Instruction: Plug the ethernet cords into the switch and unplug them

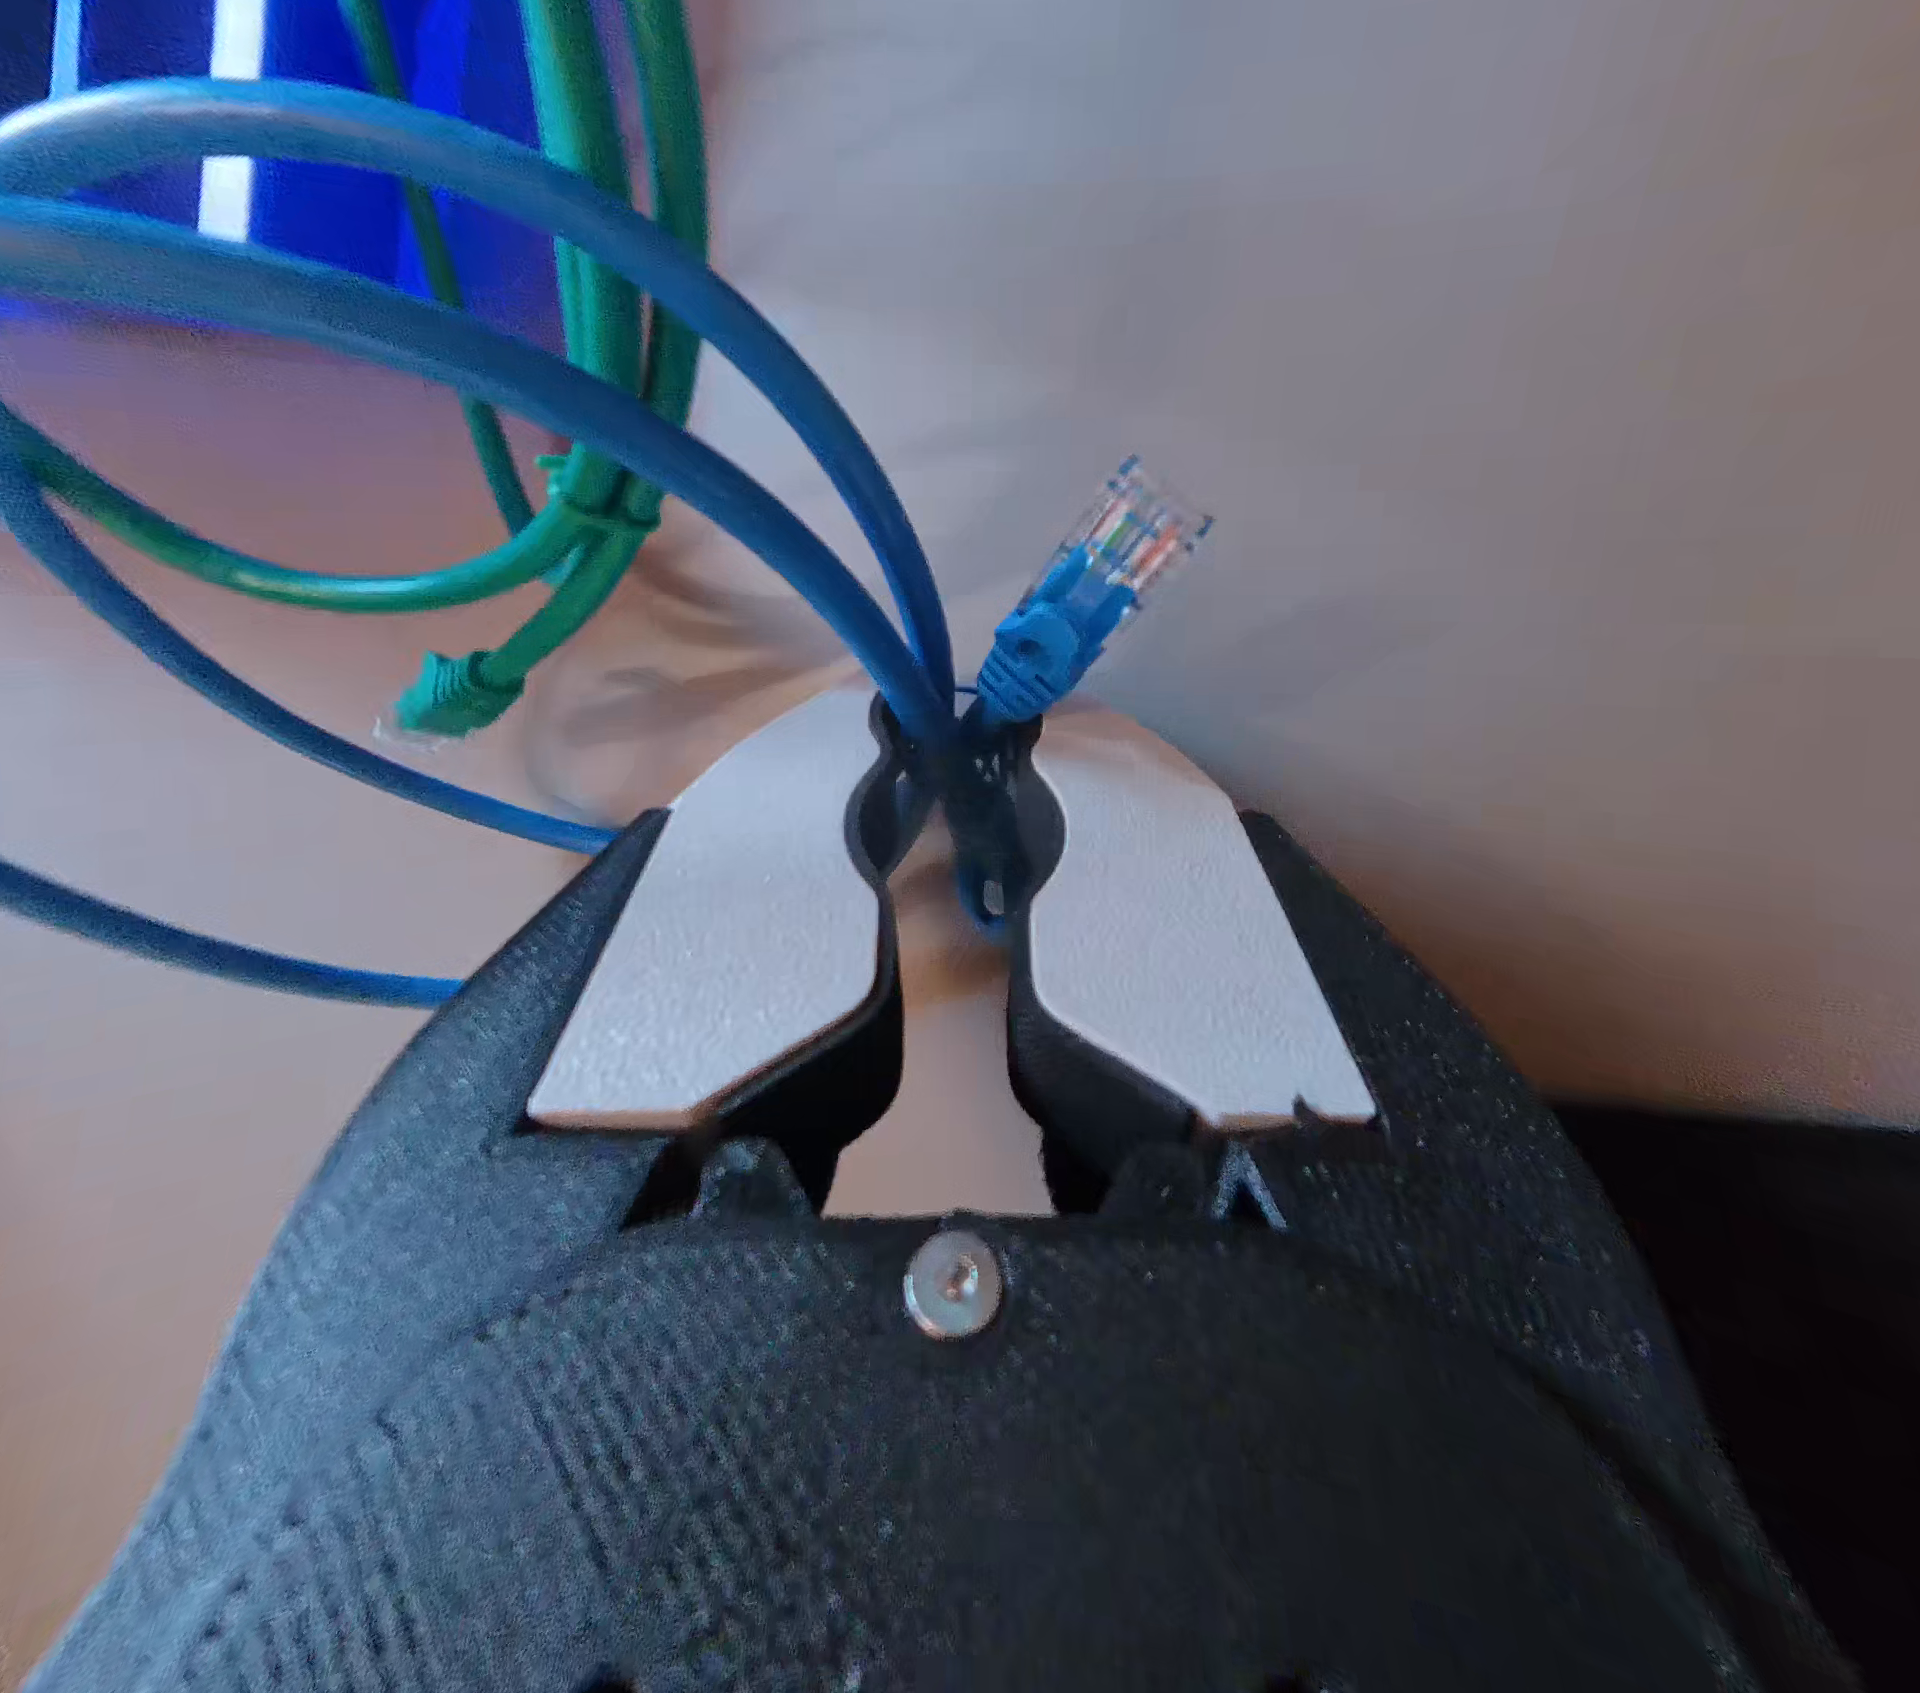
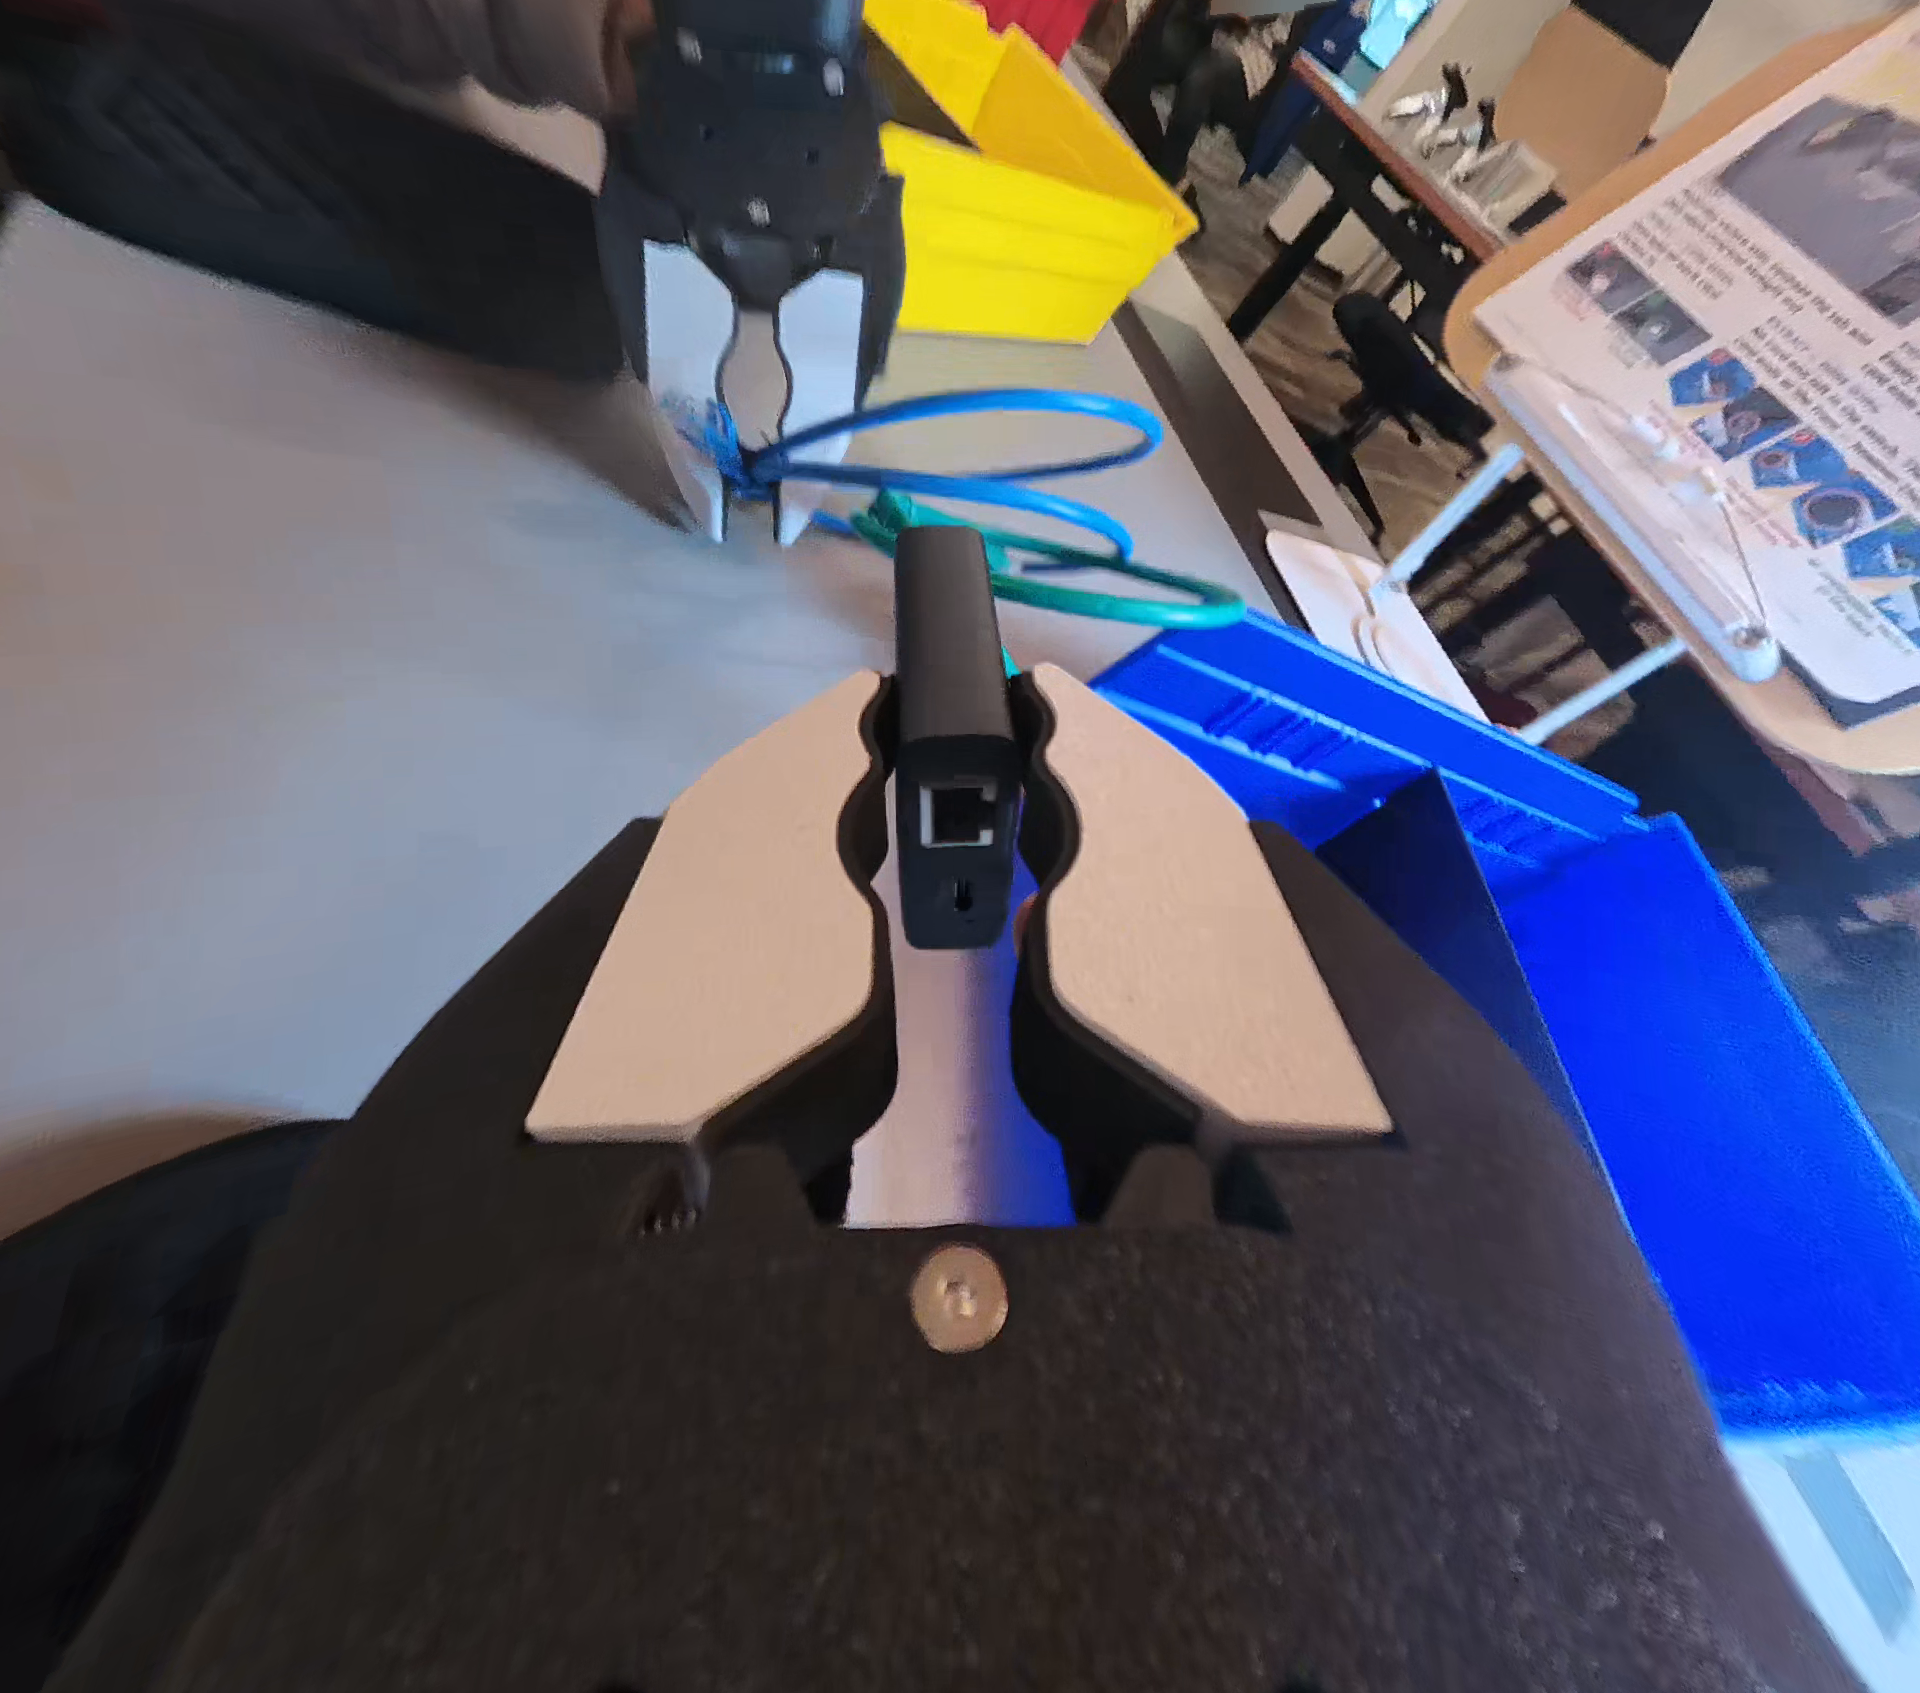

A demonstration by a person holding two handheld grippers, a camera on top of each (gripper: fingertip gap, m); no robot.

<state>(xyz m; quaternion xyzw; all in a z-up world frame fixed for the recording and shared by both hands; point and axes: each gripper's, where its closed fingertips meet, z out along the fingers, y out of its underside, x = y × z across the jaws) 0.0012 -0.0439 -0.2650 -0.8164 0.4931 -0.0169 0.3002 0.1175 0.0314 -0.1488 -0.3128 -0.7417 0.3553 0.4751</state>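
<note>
Both claws clamped, cord in the left, switch in the right

The left claw (image 1: 956,770) pinches the blue ethernet cord (image 1: 582,355) just behind its clear plug (image 1: 1127,537), which points up and away over the pale grey bench (image 1: 1351,293); the right claw (image 2: 956,770) grips the slim black switch box (image 2: 951,708), long axis running forward, one port facing the camera

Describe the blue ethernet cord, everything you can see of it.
The blue ethernet cord is a thin, glossy round cable gathered in several loose loops. The left gripper is shut on the bundle near its end. Just beyond the fingertips its clear plastic plug, with coloured wires showing inside and a blue ribbed boot, sticks up free, plugged into nothing. The loops trail over the pale table, crossing the green cord.
</note>
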